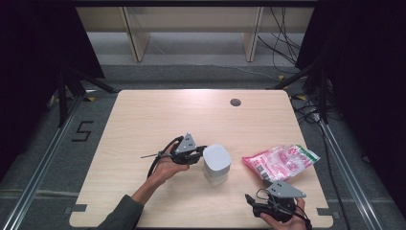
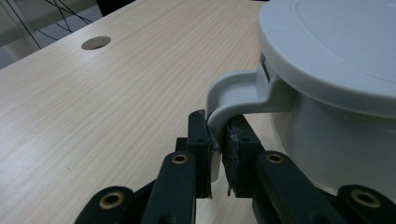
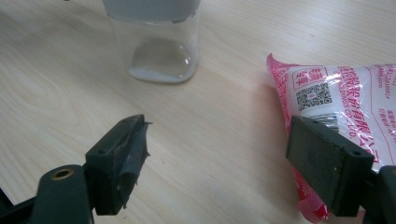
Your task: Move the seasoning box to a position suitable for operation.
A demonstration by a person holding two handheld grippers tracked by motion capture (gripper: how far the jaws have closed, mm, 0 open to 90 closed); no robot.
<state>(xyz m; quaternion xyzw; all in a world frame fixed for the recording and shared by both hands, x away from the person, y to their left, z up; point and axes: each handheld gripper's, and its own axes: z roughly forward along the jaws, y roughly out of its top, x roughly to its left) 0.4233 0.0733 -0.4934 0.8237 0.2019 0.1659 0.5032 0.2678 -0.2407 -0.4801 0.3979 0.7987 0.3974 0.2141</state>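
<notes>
Left gripper point(image 2: 218, 140), black two-jaw tool, pinching the curved grey plastic latch tab point(image 2: 233, 95) that juts from the grey lid of the clear glass jar point(image 1: 217, 164); both pads press on the tab. The jar stands upright near the middle of the pale wooden table point(image 1: 143, 124). Right gripper point(image 3: 217, 154), held low at the near table edge, jaws spread wide and gripping nothing; just beside its right jaw lies the pink-and-white printed plastic bag point(image 3: 345, 100), apart from the jar.
</notes>
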